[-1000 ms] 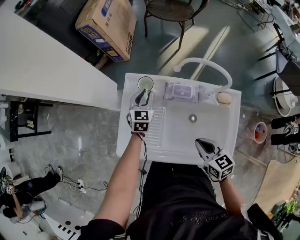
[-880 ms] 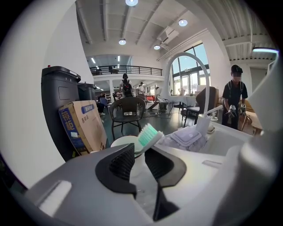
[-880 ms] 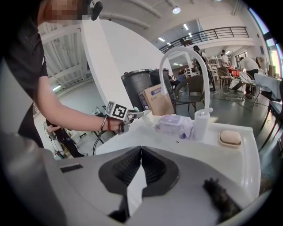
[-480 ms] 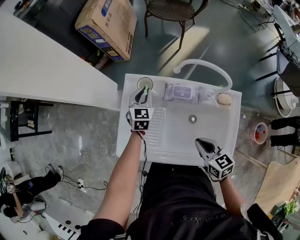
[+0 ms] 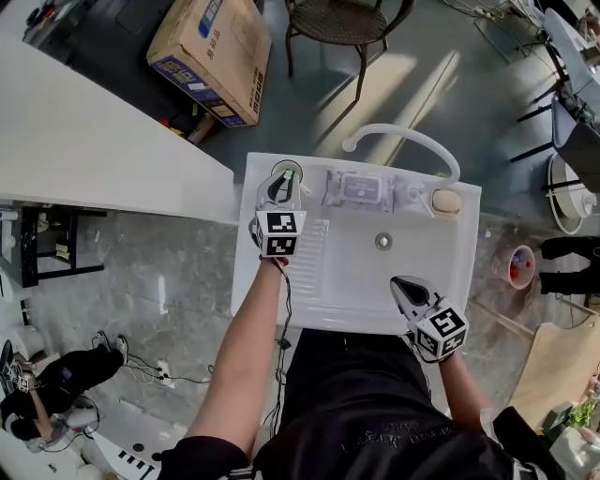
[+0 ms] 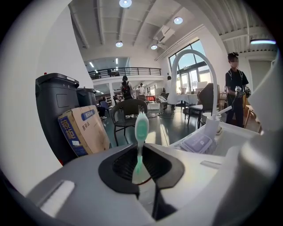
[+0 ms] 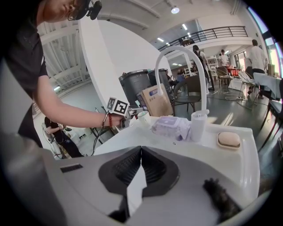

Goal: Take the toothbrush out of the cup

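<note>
Upright, the green toothbrush (image 6: 140, 130) stood between the jaws of the left claw (image 6: 141, 170), bristle head well above them. Those jaws had just been closing and now pinched the handle. The brush's lower end was hidden behind the claw, so I could not tell whether it was in the cup (image 5: 288, 170). In the head view this claw hung over the cup at the sink's (image 5: 281, 300) back left corner.

The wipes pack (image 5: 359, 187) lay just beside the cup, on the back rim. Further along the rim were a pump bottle (image 7: 198, 126) and a bar of soap (image 5: 445, 200). The faucet (image 5: 403, 139) arched behind them.

The right claw (image 7: 140, 161) was clenched on nothing, over the sink's front right edge, well apart from the cup.

A cardboard box (image 5: 208, 52) and a chair (image 5: 336, 23) stood on the floor beyond the sink.
</note>
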Demonstrator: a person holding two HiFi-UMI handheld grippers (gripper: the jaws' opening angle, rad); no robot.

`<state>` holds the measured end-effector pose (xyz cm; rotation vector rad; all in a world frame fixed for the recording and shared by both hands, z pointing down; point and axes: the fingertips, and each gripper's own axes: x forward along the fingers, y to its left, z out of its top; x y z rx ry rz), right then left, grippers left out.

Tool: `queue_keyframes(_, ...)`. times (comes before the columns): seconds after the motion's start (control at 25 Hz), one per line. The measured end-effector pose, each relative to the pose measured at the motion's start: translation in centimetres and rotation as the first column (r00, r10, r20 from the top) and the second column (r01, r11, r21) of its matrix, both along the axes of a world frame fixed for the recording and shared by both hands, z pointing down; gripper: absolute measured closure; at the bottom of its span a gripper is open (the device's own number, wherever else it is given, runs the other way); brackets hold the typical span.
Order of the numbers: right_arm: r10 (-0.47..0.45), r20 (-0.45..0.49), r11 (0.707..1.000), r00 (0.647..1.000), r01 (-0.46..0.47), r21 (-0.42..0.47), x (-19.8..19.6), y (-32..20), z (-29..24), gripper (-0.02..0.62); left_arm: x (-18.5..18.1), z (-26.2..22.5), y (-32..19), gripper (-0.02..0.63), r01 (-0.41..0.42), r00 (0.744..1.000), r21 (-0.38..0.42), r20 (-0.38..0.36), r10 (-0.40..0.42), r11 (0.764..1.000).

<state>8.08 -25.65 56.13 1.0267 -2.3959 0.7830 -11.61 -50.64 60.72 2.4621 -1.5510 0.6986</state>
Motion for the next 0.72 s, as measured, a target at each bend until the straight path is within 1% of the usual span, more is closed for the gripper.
queue_keyframes(0.24,-0.004,0.005,1.000,1.000,0.004,0.006,0.0,-0.3,-0.1,0.583,-0.3,-1.1,0.5,0.565,-0.007,1.000,0.013,-0.015,0.007,1.000)
queue_keyframes(0.48,-0.021,0.010,1.000,1.000,0.021,0.021,-0.3,-0.4,-0.3,0.583,-1.5,-2.3,1.7,0.565,0.025,0.999,0.029,-0.027,-0.024,0.999)
queue_keyframes(0.72,-0.024,0.013,0.999,1.000,0.024,0.038,-0.5,-0.4,-0.7,0.583,-1.9,-3.9,3.1,0.565,0.034,0.998,0.051,-0.046,-0.032,0.998)
